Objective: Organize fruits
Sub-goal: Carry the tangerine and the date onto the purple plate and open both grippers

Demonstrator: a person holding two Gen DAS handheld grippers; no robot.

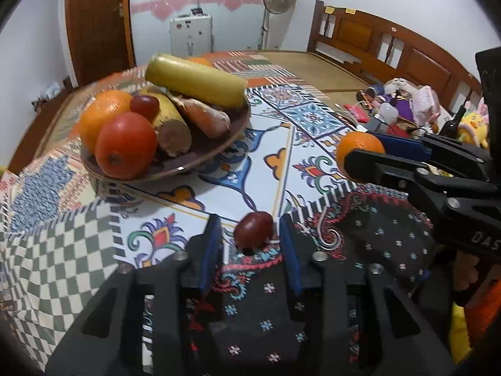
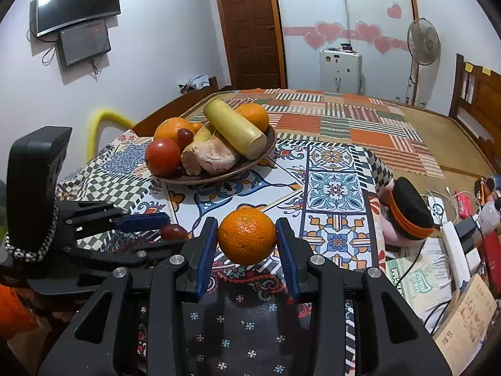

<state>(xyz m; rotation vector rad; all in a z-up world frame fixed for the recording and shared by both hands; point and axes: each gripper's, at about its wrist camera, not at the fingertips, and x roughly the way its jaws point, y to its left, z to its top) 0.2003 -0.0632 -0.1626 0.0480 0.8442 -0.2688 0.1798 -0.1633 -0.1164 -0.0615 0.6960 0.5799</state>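
A brown bowl [image 1: 231, 134] on the patterned cloth holds an orange, a tomato, a grape, sweet potatoes and a yellow cylinder; it also shows in the right wrist view [image 2: 269, 147]. My left gripper [image 1: 250, 238] is open around a dark red grape [image 1: 253, 229] that lies on the cloth, also seen in the right wrist view [image 2: 173, 231]. My right gripper [image 2: 246, 238] is shut on an orange [image 2: 246, 235] and holds it just above the cloth. In the left wrist view the right gripper [image 1: 363, 148] and its orange [image 1: 358, 147] are at the right.
The cloth-covered table edge runs along the right, with a black and orange hat [image 2: 407, 210], cables and boxes beside it. A wooden bed frame [image 1: 391, 44], toys [image 1: 407, 100] and a fan [image 2: 422, 42] stand behind.
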